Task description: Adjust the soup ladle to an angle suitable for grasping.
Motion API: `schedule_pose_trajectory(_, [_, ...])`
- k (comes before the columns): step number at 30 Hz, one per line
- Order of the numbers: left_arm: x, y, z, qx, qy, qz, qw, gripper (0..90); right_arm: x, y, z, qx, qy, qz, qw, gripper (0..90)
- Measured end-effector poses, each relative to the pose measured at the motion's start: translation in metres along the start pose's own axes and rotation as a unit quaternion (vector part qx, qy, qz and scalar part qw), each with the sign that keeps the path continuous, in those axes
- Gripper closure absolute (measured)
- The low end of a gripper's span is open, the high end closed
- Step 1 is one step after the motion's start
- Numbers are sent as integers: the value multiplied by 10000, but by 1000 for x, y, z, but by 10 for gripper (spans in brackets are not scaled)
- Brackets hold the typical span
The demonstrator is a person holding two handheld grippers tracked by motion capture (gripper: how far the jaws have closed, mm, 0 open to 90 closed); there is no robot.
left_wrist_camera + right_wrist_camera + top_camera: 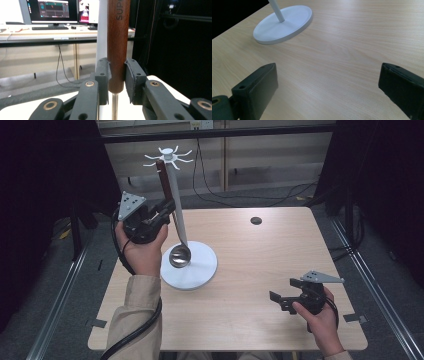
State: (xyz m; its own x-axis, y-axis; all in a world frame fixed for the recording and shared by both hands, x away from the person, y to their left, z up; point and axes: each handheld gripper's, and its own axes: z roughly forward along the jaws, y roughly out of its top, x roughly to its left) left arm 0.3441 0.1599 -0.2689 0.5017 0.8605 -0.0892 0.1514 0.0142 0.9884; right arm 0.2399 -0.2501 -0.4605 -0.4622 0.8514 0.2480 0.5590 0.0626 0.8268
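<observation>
Left gripper (117, 82) pinches the wooden handle of a steel ladle (179, 256) near its lower end, holding it almost upright at centre left of the high view, bowl hanging just above the white stand's base (200, 270), probably to hook it onto the prongs at the pole's top (168, 156). Letters "SUPO" run along the handle at the top of the left gripper view. Right gripper (281, 300), spread and empty, idles over the wooden table (260, 255) at lower right.

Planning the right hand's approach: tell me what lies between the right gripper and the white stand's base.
Bare tabletop in the right gripper view, between the gripper and the base.
</observation>
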Motion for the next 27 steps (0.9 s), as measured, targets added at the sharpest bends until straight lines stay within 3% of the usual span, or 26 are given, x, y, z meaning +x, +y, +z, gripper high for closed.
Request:
schedule_pose_trajectory(11, [-1, -5, 2, -164, 33, -28, 9999, 741, -2, 1, -2, -29, -22, 21, 10000, 18])
schedule_pose_trajectory(27, [2, -6, -2, -180, -47, -9, 9998, 735, 1, 1, 1, -12, 3, -33, 10000, 18])
